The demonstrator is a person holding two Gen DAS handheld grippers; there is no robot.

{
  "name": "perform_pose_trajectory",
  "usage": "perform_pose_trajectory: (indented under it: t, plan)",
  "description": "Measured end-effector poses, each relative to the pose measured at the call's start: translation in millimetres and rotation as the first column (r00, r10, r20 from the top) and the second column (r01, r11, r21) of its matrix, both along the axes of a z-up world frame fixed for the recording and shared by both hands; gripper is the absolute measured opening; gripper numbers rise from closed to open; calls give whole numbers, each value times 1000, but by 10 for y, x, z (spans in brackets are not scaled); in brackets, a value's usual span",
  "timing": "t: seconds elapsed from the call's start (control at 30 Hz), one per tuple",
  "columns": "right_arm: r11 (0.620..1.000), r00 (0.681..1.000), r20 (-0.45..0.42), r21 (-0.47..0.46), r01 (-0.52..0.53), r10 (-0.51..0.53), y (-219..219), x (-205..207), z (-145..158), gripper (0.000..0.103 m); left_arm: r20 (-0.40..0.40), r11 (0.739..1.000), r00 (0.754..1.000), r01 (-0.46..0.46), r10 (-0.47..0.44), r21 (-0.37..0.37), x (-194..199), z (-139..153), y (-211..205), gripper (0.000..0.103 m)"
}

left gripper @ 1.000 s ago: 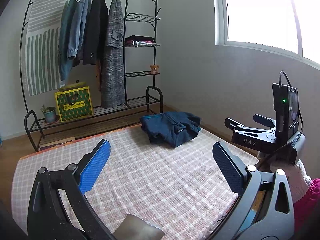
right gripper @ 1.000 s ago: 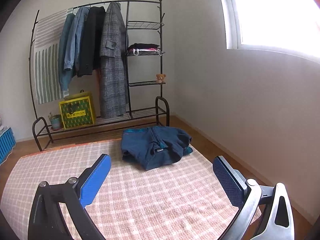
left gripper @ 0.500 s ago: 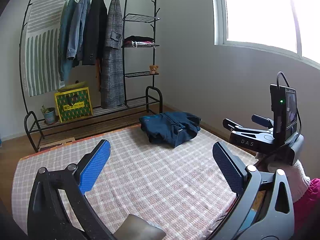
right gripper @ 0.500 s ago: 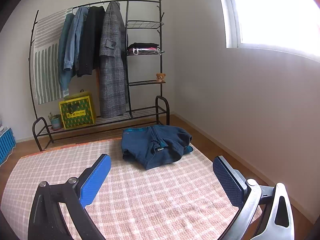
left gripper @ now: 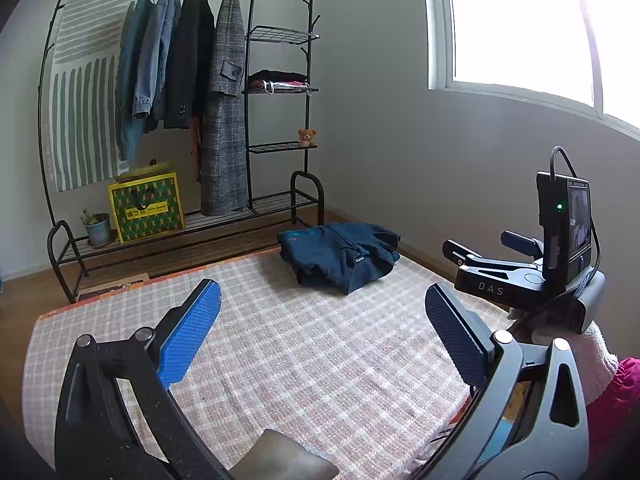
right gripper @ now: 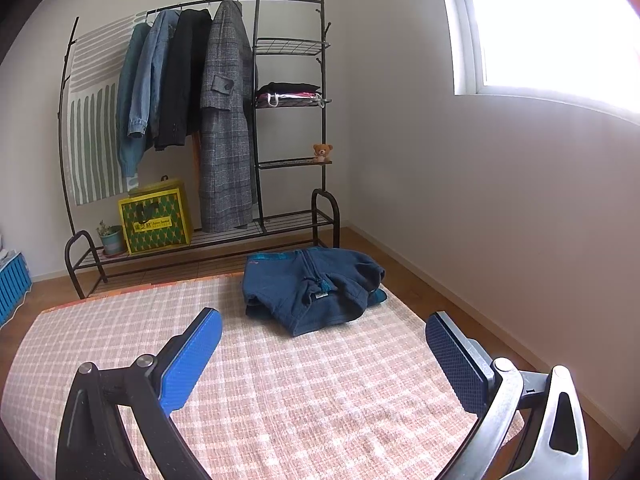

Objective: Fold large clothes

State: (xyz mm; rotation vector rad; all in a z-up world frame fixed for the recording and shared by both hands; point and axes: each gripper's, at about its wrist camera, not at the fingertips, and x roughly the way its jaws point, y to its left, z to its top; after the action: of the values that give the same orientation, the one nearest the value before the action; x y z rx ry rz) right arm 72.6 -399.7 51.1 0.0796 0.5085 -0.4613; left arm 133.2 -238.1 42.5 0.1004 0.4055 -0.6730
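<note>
Left gripper (left gripper: 322, 334): blue-padded fingers (left gripper: 188, 340) spread wide apart, nothing between them, held above the near part of the checked mat (left gripper: 280, 352).

Right gripper (right gripper: 324, 354): fingers likewise wide apart and empty, over the same mat; seen from the left wrist camera as a black unit marked DAS, carried in a white-gloved hand (left gripper: 576, 348) with a magenta sleeve.

Navy garment (right gripper: 312, 286): lies at the far right part of the mat, well apart from both grippers. Bundled into a compact, roughly rectangular stack, teal lining showing along one edge, zip uppermost, hood or collar bunched at the right side.

Task status: by its look, this piece is already folded and set aside, though loosely on the right. No other loose garment lies on the mat, so either the work is finished or a further item has to be fetched.

Surroundings: black clothes rack (right gripper: 256, 120) against the far wall, carrying hung coats and jackets, folded items on a shelf; window at right.
</note>
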Motion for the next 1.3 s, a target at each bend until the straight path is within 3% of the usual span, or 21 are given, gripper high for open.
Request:
perform_pose_trajectory:
  t: [1.3]
  plan:
    - [1000,1000,-7,9,-2,3,-7,24,-41,103,24,1000,1000,1,-1,2,5,-18,78,103]
